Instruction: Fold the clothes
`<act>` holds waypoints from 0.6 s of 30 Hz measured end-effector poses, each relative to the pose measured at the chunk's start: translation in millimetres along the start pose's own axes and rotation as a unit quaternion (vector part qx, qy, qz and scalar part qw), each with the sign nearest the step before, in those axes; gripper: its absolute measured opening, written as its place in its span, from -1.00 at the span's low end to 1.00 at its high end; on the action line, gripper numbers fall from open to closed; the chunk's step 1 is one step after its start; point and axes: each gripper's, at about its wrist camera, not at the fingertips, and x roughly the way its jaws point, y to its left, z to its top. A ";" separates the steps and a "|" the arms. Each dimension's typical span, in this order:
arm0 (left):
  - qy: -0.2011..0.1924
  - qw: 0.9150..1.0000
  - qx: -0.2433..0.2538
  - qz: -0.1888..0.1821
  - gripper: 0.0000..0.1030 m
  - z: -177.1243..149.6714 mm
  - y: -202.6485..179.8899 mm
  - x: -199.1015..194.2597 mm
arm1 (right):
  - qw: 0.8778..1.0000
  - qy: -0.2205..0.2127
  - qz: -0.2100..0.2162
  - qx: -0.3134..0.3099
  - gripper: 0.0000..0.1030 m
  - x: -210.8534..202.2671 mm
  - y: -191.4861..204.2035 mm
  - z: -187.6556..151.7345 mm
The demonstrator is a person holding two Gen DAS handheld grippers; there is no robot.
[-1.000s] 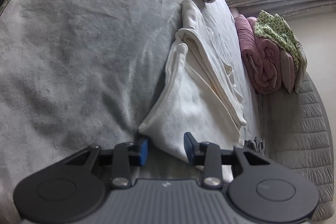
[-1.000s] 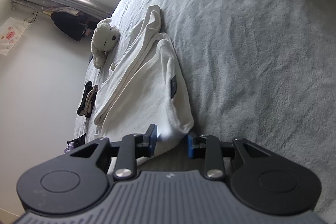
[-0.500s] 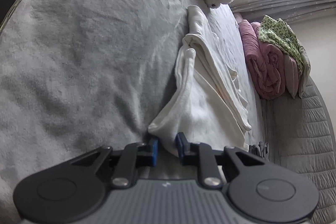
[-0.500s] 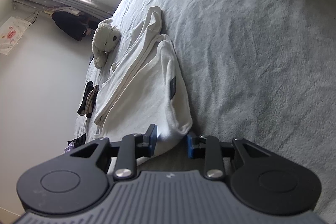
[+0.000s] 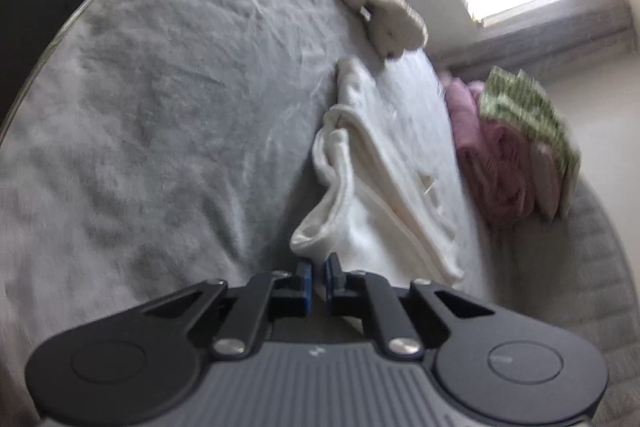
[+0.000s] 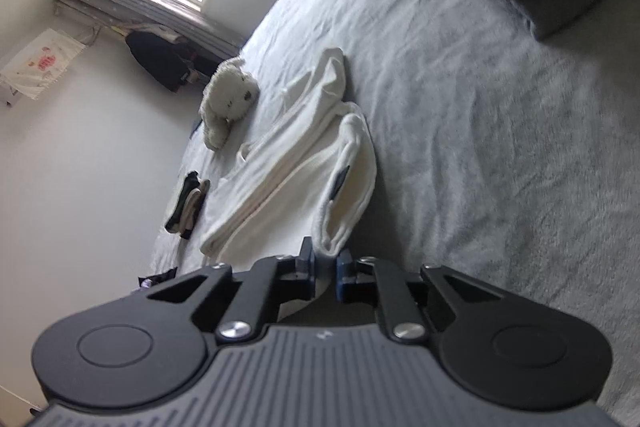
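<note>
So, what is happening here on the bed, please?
A person is folding a white garment on a grey bed, holding a gripper in each hand. The left gripper has just closed on one near corner of the cloth, and the right gripper has just closed on the other near corner. The rest of the garment lies flat, partly folded lengthwise. A plush toy sits beyond it, untouched.

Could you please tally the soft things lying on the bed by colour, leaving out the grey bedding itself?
White or cream: 2, the garment being folded and the stuffed toy
Pink: 1, the rolled blanket
Green patterned: 1, the cloth on top of it
Black and cream: 1, the small bundle
Total: 5
</note>
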 end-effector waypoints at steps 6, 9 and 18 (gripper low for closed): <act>-0.031 0.999 0.010 -0.001 -0.92 -4.5 -16.6 -6.5 | 1.000 -0.010 0.008 -0.005 -0.76 3.4 5.4 0.4; -0.038 0.999 0.023 0.006 -0.93 -2.4 -24.5 -6.9 | 1.000 -0.017 0.019 -0.008 -0.78 1.7 11.1 1.1; -0.043 0.998 0.020 0.031 -0.93 -4.2 -21.8 -19.3 | 1.000 -0.026 -0.001 -0.015 -0.82 -7.9 16.9 -4.6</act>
